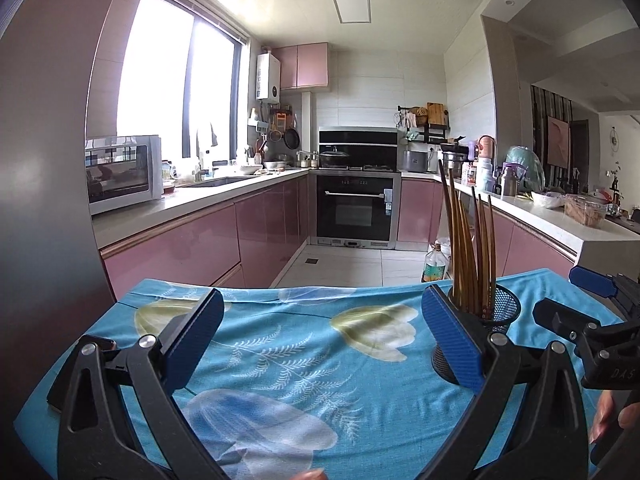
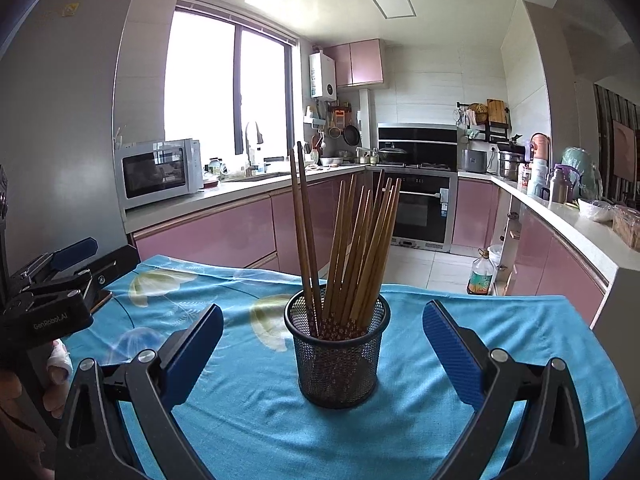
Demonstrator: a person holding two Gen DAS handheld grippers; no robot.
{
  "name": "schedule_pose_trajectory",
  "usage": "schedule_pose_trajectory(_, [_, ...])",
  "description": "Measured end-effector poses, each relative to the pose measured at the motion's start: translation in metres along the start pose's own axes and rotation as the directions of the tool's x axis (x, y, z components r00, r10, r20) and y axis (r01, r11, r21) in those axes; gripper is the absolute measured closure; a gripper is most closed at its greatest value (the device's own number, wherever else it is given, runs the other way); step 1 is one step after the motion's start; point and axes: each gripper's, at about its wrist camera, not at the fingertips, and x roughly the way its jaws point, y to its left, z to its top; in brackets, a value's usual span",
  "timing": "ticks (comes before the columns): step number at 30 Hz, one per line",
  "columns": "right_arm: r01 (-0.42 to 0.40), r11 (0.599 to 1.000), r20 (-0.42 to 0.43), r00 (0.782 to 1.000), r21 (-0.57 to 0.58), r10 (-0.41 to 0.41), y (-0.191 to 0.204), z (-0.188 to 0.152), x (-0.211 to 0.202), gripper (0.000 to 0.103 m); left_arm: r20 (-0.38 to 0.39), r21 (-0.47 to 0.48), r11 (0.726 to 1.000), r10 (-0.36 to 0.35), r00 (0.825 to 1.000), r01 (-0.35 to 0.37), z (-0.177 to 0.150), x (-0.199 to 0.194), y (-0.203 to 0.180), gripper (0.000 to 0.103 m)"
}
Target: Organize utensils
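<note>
While blue floral tablecloth [image 2: 248, 400] spans the table | black round mesh cup [image 2: 337, 354] upright on it; brown wooden chopsticks [image 2: 360, 248] inside | right gripper [image 2: 323, 340] spread, flanking cup untouched; left gripper [image 1: 322, 334] spread, empty, left of cup

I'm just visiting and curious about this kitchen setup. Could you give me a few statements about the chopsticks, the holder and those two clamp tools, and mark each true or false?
1. The brown wooden chopsticks stand in a black wire-mesh cup. True.
2. The right gripper is clamped on the cup. False: its blue pads stand wide on either side, not touching it.
3. The cup rests on a blue cloth printed with flowers. True.
4. The left gripper holds a chopstick. False: it is open, with nothing between its fingers.
5. Loose chopsticks lie on the cloth. False: every one in view is in the cup.
</note>
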Motion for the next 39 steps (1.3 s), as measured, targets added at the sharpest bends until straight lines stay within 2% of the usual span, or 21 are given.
schedule_pose_trajectory(16, [0.042,0.999,0.060,0.997,0.011,-0.042,0.003,-0.002,-0.004,0.006,0.060,-0.021,0.999,0.048,0.997,-0.047,0.001,-0.014,0.004,0.006])
schedule_pose_trajectory(39, [0.048,0.999,0.065,0.997,0.016,-0.049,0.004,0.000,-0.005,0.006,0.080,-0.018,0.998,0.057,0.995,-0.056,0.002,-0.017,0.003,0.006])
